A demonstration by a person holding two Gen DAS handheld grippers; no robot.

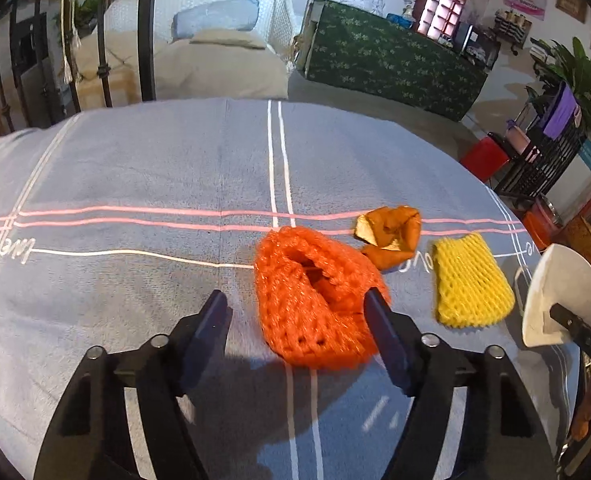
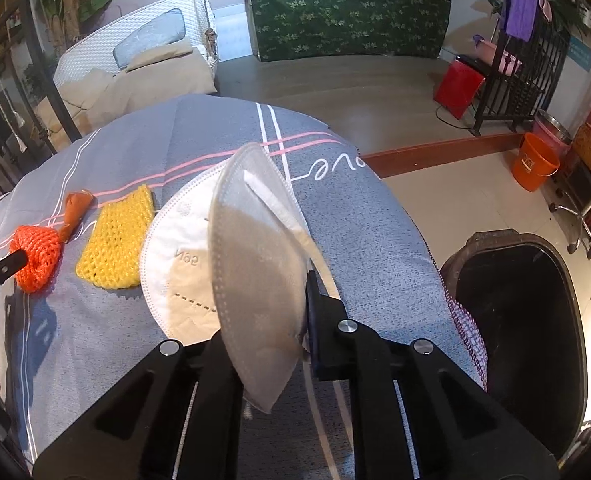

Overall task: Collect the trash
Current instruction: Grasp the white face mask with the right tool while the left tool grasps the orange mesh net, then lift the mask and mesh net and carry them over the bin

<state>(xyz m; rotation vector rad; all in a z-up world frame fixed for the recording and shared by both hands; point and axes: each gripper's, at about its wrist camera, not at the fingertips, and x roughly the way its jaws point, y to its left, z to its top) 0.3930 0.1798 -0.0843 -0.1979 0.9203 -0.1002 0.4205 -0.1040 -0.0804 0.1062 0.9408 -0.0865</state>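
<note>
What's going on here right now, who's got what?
Trash is being cleared off a table under a grey cloth. The right claw is shut on a white face mask, with the dark bin open on the floor to its right. The left claw is open around the orange foam net, one finger against its edge, not yet gripping. A yellow foam net and orange peel lie on the cloth.

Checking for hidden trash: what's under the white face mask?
The white folded face mask, clamped in the right gripper, hides grey striped tablecloth; anything beneath is covered.
</note>
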